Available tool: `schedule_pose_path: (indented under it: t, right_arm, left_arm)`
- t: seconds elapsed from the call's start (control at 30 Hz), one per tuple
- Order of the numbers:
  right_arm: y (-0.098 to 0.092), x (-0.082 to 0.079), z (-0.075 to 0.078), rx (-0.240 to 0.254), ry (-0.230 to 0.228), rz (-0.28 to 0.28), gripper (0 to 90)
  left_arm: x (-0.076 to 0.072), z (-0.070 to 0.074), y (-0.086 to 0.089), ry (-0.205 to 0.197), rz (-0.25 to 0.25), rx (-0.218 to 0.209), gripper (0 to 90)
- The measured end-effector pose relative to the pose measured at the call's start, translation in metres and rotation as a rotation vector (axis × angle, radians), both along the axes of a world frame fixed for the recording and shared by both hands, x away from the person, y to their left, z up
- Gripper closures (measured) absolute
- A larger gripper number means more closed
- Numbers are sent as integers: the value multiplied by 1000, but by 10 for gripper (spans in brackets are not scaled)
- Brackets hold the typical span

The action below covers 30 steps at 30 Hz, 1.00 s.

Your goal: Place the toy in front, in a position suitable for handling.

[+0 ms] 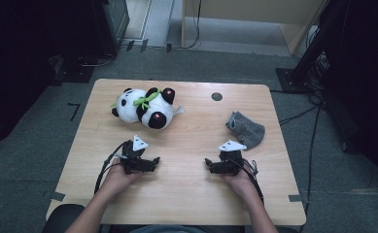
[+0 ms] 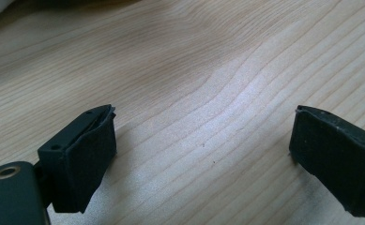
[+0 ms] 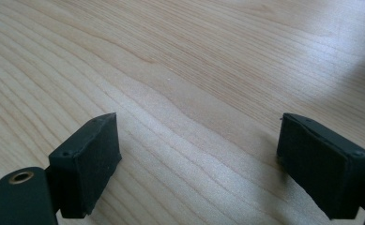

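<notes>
Both claws, the left claw [image 1: 150, 162] and the right claw [image 1: 212, 165], rest spread and empty low on the bench [image 1: 186, 145], so reaching for the panda [image 1: 145, 108] at upper left or the grey sock [image 1: 246, 128] at right may only push the soft thing away.

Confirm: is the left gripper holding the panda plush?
No, the left gripper rests on the table with open, empty jaws, apart from the panda plush.

Panda toy [image 1: 144, 107] lay on table [image 1: 186, 189], far left; cloth [image 1: 246, 128] far right. Left gripper [image 1: 153, 161] sat nearer than toy, right gripper [image 1: 211, 165] nearer than cloth, both w/ jaws apart.
</notes>
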State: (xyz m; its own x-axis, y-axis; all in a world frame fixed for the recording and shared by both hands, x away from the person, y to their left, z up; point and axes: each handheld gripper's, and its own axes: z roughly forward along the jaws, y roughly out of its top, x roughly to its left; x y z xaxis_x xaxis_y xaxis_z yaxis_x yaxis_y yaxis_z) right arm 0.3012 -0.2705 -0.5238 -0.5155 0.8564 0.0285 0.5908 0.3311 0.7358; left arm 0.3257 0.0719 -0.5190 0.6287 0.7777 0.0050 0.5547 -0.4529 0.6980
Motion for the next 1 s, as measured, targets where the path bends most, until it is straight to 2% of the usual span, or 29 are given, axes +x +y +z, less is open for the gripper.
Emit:
schedule_pose_path:
  t: [0.53, 0.87, 0.93, 0.97, 1.0]
  right_arm:
    - [0, 0, 0, 1, 2, -5, 125]
    - [0, 0, 0, 1, 2, -5, 125]
    - [0, 0, 0, 1, 2, -5, 126]
    - [0, 0, 0, 1, 2, -5, 125]
    - [0, 0, 0, 1, 2, -5, 125]
  left_arm:
    - [0, 0, 0, 0, -3, 0, 76]
    - [-3, 1, 0, 1, 16, 3, 84]
    - [-3, 2, 0, 1, 8, 1, 111]
    - [-4, 3, 0, 5, 4, -6, 161]
    - [-4, 3, 0, 13, 1, -11, 161]
